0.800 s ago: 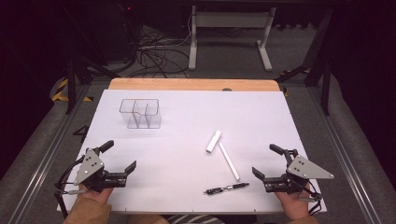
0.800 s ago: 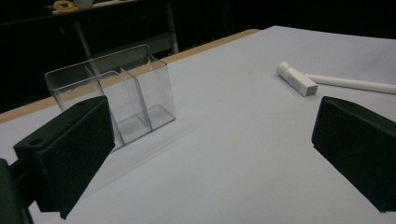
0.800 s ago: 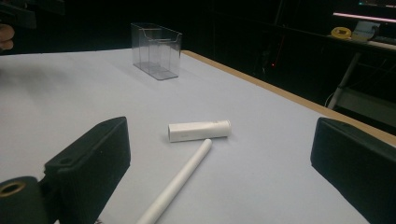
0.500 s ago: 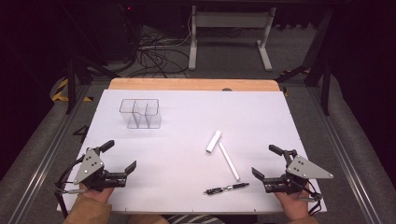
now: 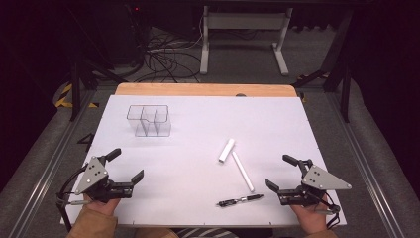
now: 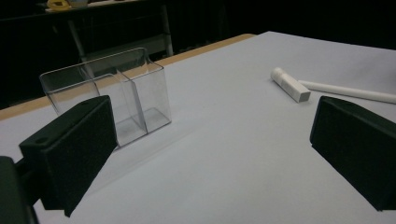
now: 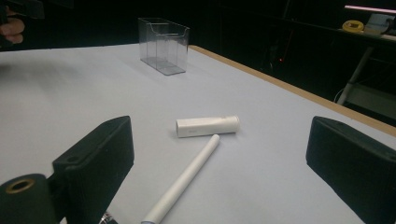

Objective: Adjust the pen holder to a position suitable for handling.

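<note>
Pen and two white sticks lie loose, organizer empty

Pen (image 5: 240, 200), long white stick (image 5: 242, 171) and short white tube (image 5: 226, 150) all lie flat on the white table (image 5: 198, 129), and nothing has been picked up. Taking the clear organizer (image 5: 149, 120) as the landmark: it stands upright toward the far left of the sheet, and its compartments look empty. The short tube lies well apart from it, to its right and nearer the person. The long stick starts just beside the tube's near end and runs on toward the person. The pen lies nearest the person, farthest from the organizer.

The left gripper (image 5: 118, 166) rests at the near left corner, on the person's side of the organizer, jaws spread wide and holding nothing; its own view looks across bare sheet at the organizer. The right gripper (image 5: 282, 173) sits at the near right, just right of the pen, jaws likewise wide and empty, with the stick and tube ahead of it in its own view.

My judgement: the work, likely putting the three items into the organizer, has not begun, so every item remains to be grasped and carried across.
</note>
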Available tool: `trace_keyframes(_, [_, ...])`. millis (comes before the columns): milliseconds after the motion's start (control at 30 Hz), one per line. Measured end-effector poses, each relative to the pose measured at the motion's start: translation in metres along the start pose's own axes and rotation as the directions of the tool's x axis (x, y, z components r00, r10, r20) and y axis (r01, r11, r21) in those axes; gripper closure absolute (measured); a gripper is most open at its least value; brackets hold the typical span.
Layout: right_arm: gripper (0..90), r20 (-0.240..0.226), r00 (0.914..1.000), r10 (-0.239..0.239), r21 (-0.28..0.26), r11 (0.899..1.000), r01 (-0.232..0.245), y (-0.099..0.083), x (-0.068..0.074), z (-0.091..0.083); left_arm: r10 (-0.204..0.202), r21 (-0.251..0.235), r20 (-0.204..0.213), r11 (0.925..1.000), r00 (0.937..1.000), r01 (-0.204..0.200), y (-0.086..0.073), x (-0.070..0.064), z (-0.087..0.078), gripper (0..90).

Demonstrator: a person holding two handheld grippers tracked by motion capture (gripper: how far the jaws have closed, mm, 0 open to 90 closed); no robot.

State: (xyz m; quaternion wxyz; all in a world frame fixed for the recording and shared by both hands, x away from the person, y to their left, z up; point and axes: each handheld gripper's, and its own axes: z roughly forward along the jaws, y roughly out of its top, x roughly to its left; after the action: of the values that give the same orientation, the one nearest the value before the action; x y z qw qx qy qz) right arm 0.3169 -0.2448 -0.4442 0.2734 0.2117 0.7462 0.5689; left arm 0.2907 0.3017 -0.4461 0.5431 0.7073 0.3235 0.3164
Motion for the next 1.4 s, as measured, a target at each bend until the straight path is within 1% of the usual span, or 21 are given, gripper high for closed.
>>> trace_keyframes(67, [8.1, -0.004, 0.9999, 0.013, -0.001, 1.000, -0.013, 0.000, -0.001, 0.000, 0.003, 0.002, -0.004, 1.0000, 1.0000, -0.003, 0.001, 0.000, 0.000, 1.5])
trace_keyframes(167, [8.1, -0.005, 0.9999, 0.012, 0.001, 1.000, -0.012, 0.000, -0.001, 0.000, 0.024, 0.013, -0.012, 0.9996, 0.9996, -0.024, 0.002, -0.002, 0.001, 1.5])
trace_keyframes(267, [8.1, -0.008, 0.9999, 0.009, 0.004, 1.000, -0.009, 0.000, 0.000, 0.001, 0.033, 0.016, -0.003, 0.9993, 0.9994, -0.033, 0.004, -0.002, 0.000, 1.5])
trace_keyframes(367, [8.1, -0.006, 1.0000, 0.001, 0.009, 1.000, -0.001, 0.000, 0.000, 0.001, 0.034, 0.021, 0.000, 0.9992, 0.9994, -0.034, 0.005, -0.001, 0.001, 2.2])
trace_keyframes(433, [8.1, -0.009, 0.9999, 0.006, 0.008, 1.000, -0.006, 0.000, 0.000, 0.002, 0.027, 0.024, 0.005, 0.9994, 0.9996, -0.027, 0.007, 0.000, 0.001, 3.4])
trace_keyframes(467, [8.2, -0.011, 0.9999, 0.005, 0.010, 1.000, -0.005, 0.000, 0.000, 0.002, 0.018, 0.029, 0.019, 0.9994, 0.9997, -0.018, 0.010, 0.002, 0.002, 4.2])
trace_keyframes(500, [8.2, -0.011, 0.9999, 0.005, 0.010, 1.000, -0.005, 0.000, 0.000, 0.002, 0.018, 0.029, 0.019, 0.9994, 0.9997, -0.018, 0.010, 0.002, 0.002, 4.6])
trace_keyframes(567, [8.2, -0.012, 0.9999, 0.003, 0.016, 1.000, -0.002, -0.001, 0.000, 0.002, 0.008, 0.045, 0.026, 0.9990, 0.9996, -0.009, 0.013, 0.004, 0.005, 5.1])
trace_keyframes(600, [8.2, -0.013, 0.9999, 0.005, 0.016, 1.000, -0.004, -0.001, 0.000, 0.002, 0.008, 0.054, 0.036, 0.9985, 0.9993, -0.010, 0.016, 0.006, 0.008, 5.4])
trace_keyframes(667, [8.2, -0.013, 0.9999, 0.008, 0.017, 1.000, -0.007, -0.001, 0.000, 0.002, 0.010, 0.059, 0.039, 0.9982, 0.9992, -0.012, 0.018, 0.007, 0.009, 5.4])
trace_keyframes(733, [8.2, -0.013, 0.9999, 0.008, 0.018, 1.000, -0.008, -0.001, 0.000, 0.002, 0.003, 0.063, 0.052, 0.9980, 0.9986, -0.007, 0.021, 0.008, 0.011, 5.5])
trace_keyframes(833, [8.2, -0.013, 0.9999, 0.008, 0.020, 1.000, -0.008, -0.001, 0.000, 0.002, 0.005, 0.067, 0.060, 0.9977, 0.9982, -0.009, 0.027, 0.010, 0.015, 5.6])
trace_keyframes(933, [8.2, -0.014, 0.9999, 0.007, 0.023, 1.000, -0.007, -0.002, 0.001, 0.002, 0.016, 0.074, 0.058, 0.9970, 0.9982, -0.020, 0.031, 0.012, 0.018, 5.6])
trace_keyframes(1000, [8.2, -0.012, 0.9999, 0.006, 0.024, 1.000, -0.006, -0.002, 0.001, 0.001, 0.010, 0.080, 0.064, 0.9967, 0.9979, -0.015, 0.034, 0.015, 0.021, 5.7])
trace_keyframes(1267, [8.2, -0.010, 0.9999, 0.010, 0.028, 1.000, -0.010, -0.003, 0.001, 0.000, 0.009, 0.095, 0.072, 0.9954, 0.9974, -0.016, 0.040, 0.020, 0.029, 5.8])
trace_keyframes(1400, [8.3, -0.008, 0.9999, 0.012, 0.029, 1.000, -0.011, -0.003, 0.002, -0.001, 0.018, 0.100, 0.076, 0.9947, 0.9969, -0.026, 0.044, 0.021, 0.034, 5.8])
